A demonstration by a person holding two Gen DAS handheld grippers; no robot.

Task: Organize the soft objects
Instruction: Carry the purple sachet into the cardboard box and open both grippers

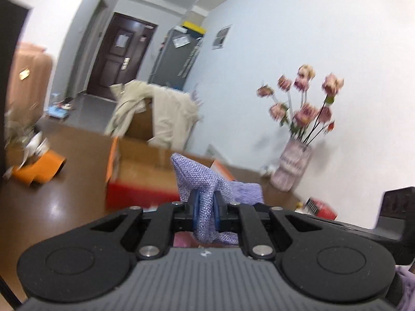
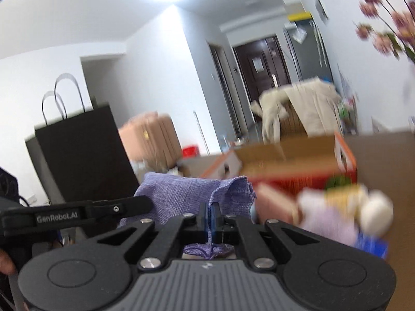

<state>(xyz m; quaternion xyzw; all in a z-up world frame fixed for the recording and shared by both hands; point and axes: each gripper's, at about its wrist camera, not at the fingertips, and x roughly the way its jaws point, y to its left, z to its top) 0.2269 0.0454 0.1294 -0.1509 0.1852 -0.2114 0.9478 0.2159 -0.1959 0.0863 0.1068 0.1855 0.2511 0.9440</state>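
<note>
Cloth, lilac and loosely woven, hangs stretched between two hand-held grippers above a brown desk (image 1: 64, 189). In the left wrist view, the left gripper (image 1: 206, 211) has its blue-padded fingers (image 1: 195, 212) clamped on a bunched corner of the lilac cloth (image 1: 199, 178), which rises in a peak just ahead of them and runs off to the right. In the right wrist view, the right gripper (image 2: 211, 220) has its fingers pressed together on a thin edge of the same cloth (image 2: 181, 191), which spreads away to the left, towards the other tool. So the cloth's long axis runs sideways between the two hands, and neither is nearer; each holds one end. An open cardboard box (image 1: 140, 165) with red and orange sides sits on the desk just beyond the cloth, straight ahead of both grippers. It is probably where the cloth goes next, or the cloth may be folded first. Both views are blurred.
</note>
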